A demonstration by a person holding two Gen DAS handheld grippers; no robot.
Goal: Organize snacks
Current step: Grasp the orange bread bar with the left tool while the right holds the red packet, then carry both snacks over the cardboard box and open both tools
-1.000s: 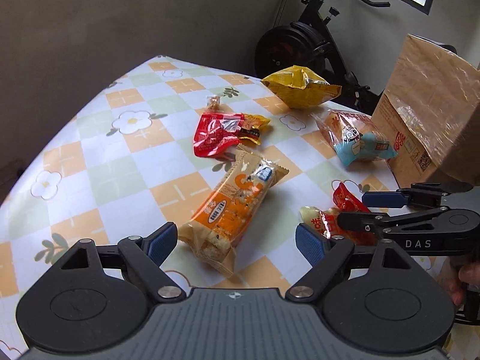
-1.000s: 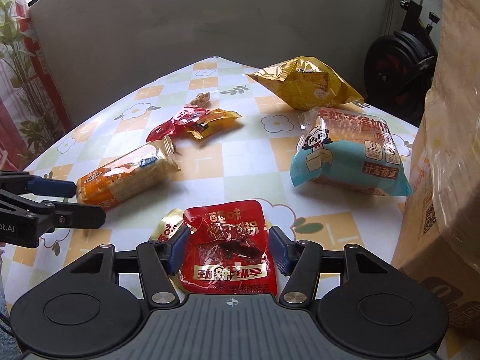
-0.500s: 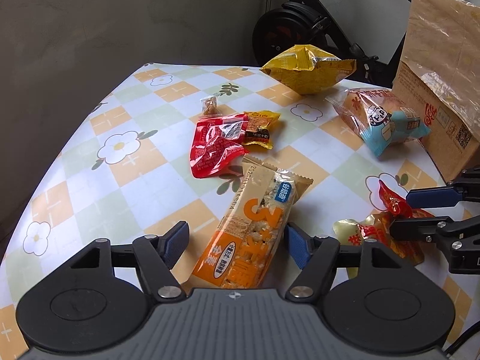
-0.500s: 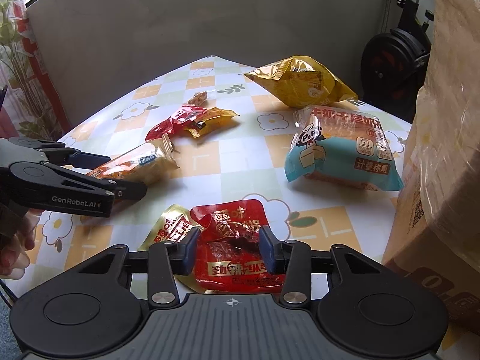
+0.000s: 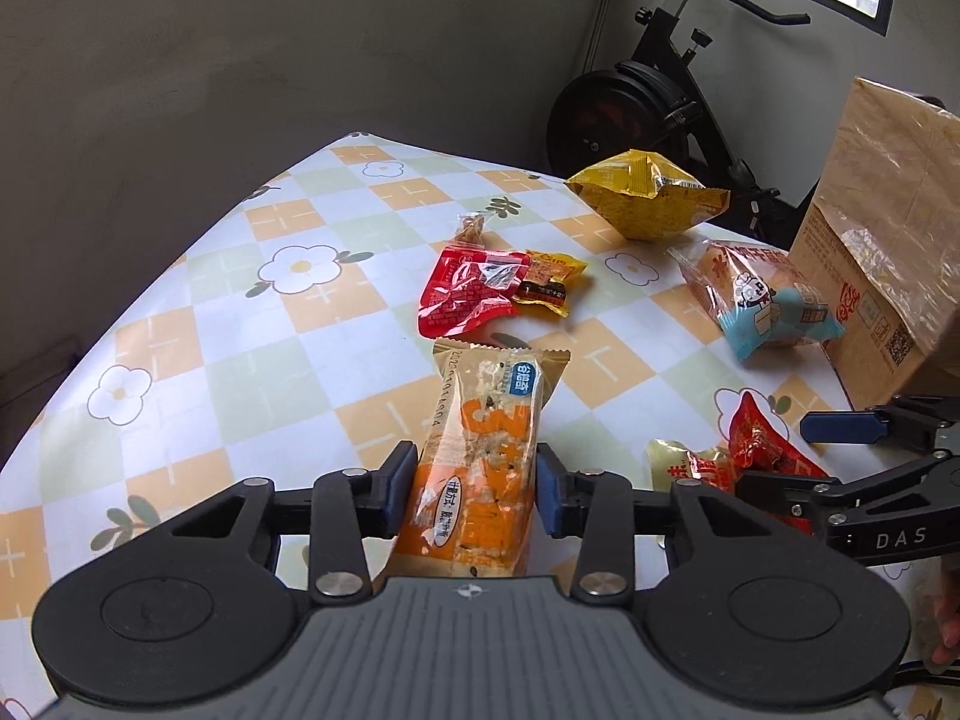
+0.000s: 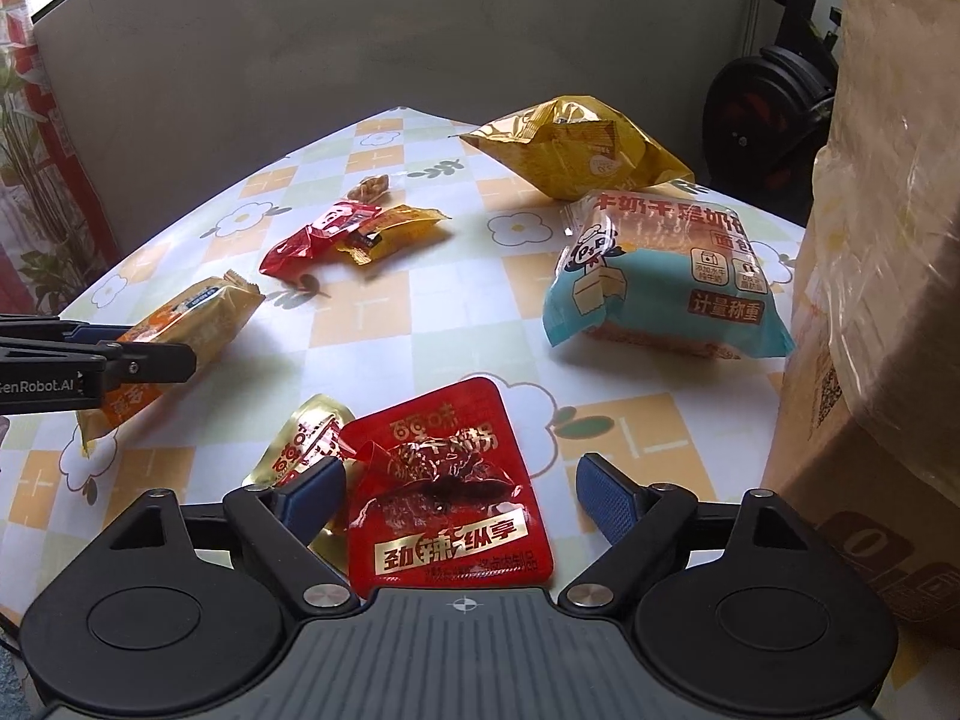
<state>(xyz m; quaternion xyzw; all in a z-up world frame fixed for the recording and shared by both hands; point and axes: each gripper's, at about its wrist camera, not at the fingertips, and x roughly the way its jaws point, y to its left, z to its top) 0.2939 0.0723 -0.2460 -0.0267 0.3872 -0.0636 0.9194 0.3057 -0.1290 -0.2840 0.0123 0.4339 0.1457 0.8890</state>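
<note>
Since a second ago, the left gripper has narrowed from wide apart to hug the orange cracker bar, while the right gripper has let go of the red pouch.

Left jaws are closing, blue pads touching both long sides of the cracker bar, which lies on the checked tablecloth pointing away from the camera. Right jaws are opening and stand clear of the red pouch, which rests flat on the cloth between them, overlapping a gold packet on its left. Farther back sit a blue bread bag, a puffy yellow bag and a small red and yellow pair (touching). At the right stands a cardboard box.
</note>
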